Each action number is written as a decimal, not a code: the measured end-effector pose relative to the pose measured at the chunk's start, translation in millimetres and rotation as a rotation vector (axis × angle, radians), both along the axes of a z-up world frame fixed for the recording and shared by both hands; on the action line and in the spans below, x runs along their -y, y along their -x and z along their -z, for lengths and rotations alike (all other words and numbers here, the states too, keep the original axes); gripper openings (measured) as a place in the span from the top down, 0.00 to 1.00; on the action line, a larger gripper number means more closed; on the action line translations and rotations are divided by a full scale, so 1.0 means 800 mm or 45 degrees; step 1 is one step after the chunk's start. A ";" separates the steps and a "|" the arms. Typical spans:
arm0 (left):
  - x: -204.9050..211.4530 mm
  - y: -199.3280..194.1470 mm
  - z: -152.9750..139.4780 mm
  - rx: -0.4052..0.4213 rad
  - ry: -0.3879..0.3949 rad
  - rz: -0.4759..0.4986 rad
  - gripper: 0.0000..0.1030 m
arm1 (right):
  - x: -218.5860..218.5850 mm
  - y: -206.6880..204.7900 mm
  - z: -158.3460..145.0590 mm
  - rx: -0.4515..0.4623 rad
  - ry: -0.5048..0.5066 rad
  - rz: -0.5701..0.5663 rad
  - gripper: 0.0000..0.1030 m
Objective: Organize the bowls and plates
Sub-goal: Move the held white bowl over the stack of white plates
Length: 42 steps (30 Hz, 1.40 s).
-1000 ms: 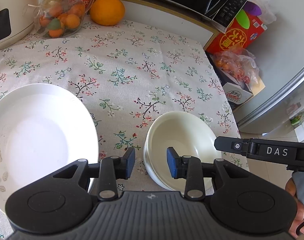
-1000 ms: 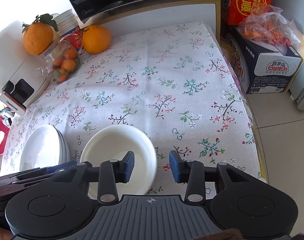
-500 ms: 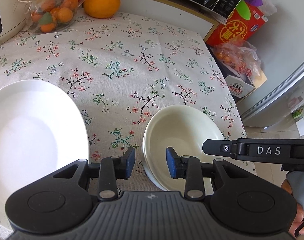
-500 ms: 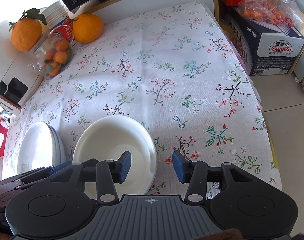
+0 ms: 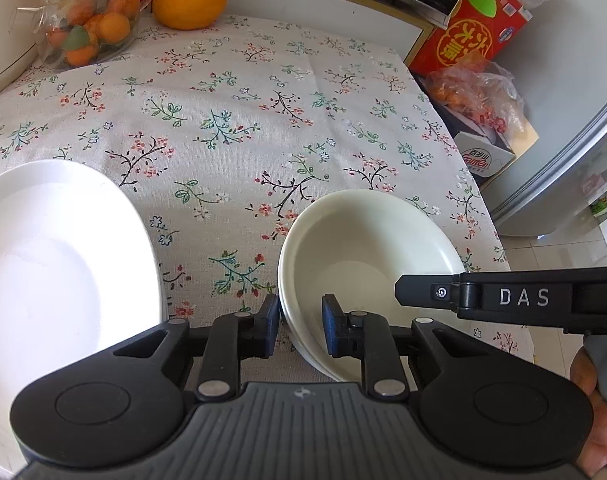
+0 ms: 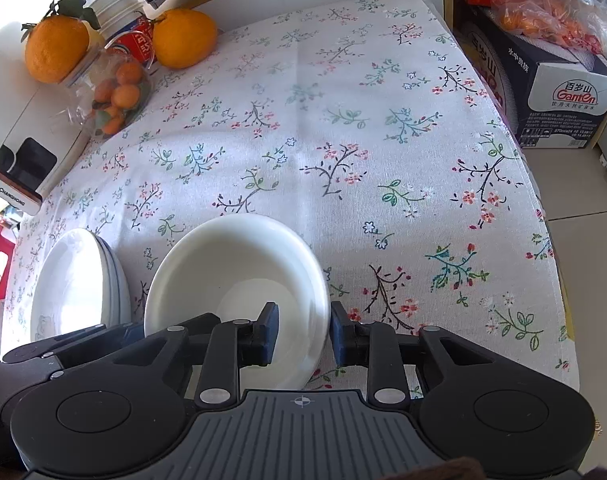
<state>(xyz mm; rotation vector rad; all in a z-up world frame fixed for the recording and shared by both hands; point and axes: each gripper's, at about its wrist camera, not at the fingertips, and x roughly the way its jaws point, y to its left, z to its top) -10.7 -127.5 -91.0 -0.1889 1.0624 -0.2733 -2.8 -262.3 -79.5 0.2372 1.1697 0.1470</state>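
Straddling opposite sides of a stack of cream-white round ceramic bowls [image 5: 367,256], the two claws have just been closing: the left claw [image 5: 300,330] has the near-left rim between its blue pads, the right claw [image 6: 303,332] has the right-hand rim. Both look clamped on it. The bowls sit near the front edge of the bench under a flowered tablecloth [image 6: 343,120], just beside a stack of white round plates [image 6: 75,284].
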 end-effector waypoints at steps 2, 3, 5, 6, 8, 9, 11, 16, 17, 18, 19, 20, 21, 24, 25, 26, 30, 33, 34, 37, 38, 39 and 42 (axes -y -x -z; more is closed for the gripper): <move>-0.001 0.001 -0.001 0.001 0.001 0.000 0.81 | -0.003 0.000 -0.002 0.007 0.014 -0.007 0.75; -0.001 0.001 -0.001 0.004 -0.003 0.000 0.81 | -0.004 0.000 -0.003 0.016 0.022 -0.011 0.75; 0.000 0.004 -0.003 0.012 -0.008 0.001 0.81 | -0.007 0.001 -0.007 0.034 0.039 -0.012 0.75; 0.000 0.005 -0.005 0.020 -0.008 0.006 0.81 | -0.007 0.001 -0.010 0.045 0.046 -0.008 0.75; 0.002 0.008 -0.010 0.042 -0.010 0.011 0.81 | -0.007 0.002 -0.017 0.069 0.049 0.001 0.75; 0.002 0.009 -0.013 0.053 -0.011 0.012 0.81 | -0.008 0.002 -0.020 0.081 0.050 0.005 0.75; 0.002 0.012 -0.018 0.078 -0.014 0.010 0.81 | -0.010 0.004 -0.025 0.102 0.054 0.005 0.75; -0.001 0.014 -0.023 0.105 -0.018 -0.013 0.81 | -0.021 0.006 -0.034 0.140 0.093 -0.012 0.75; -0.002 0.015 -0.024 0.111 -0.019 -0.015 0.81 | -0.022 0.006 -0.036 0.150 0.095 -0.011 0.75; -0.001 0.015 -0.025 0.121 -0.022 -0.015 0.81 | -0.023 0.006 -0.037 0.155 0.094 -0.010 0.75; -0.001 0.016 -0.027 0.128 -0.024 -0.015 0.81 | -0.023 0.006 -0.038 0.157 0.091 -0.008 0.75; -0.002 0.017 -0.028 0.134 -0.023 -0.015 0.81 | -0.023 0.006 -0.039 0.159 0.090 -0.005 0.75; -0.002 0.017 -0.029 0.138 -0.023 -0.013 0.81 | -0.023 0.006 -0.040 0.163 0.091 -0.004 0.75; -0.003 0.018 -0.032 0.157 -0.028 -0.015 0.81 | -0.026 0.007 -0.043 0.174 0.094 -0.004 0.75; -0.003 0.018 -0.032 0.160 -0.029 -0.016 0.81 | -0.026 0.007 -0.043 0.178 0.094 -0.002 0.75; -0.004 0.017 -0.033 0.162 -0.028 -0.018 0.81 | -0.027 0.007 -0.044 0.181 0.093 0.001 0.75; -0.003 0.018 -0.034 0.176 -0.033 -0.016 0.81 | -0.028 0.008 -0.051 0.213 0.092 0.019 0.75; -0.005 0.020 -0.037 0.179 -0.019 -0.022 0.81 | -0.030 0.007 -0.058 0.244 0.090 0.031 0.75; -0.007 0.020 -0.038 0.183 -0.015 -0.026 0.81 | -0.031 0.007 -0.061 0.256 0.089 0.030 0.75; -0.014 0.019 -0.043 0.198 -0.003 -0.043 0.81 | -0.038 0.007 -0.067 0.284 0.088 0.019 0.75; -0.017 0.019 -0.045 0.203 0.000 -0.049 0.81 | -0.042 0.006 -0.069 0.292 0.087 0.016 0.75; -0.020 0.019 -0.047 0.206 0.005 -0.056 0.81 | -0.045 0.006 -0.070 0.299 0.088 0.013 0.75; -0.031 0.020 -0.051 0.210 0.023 -0.074 0.81 | -0.058 0.004 -0.076 0.325 0.100 -0.003 0.75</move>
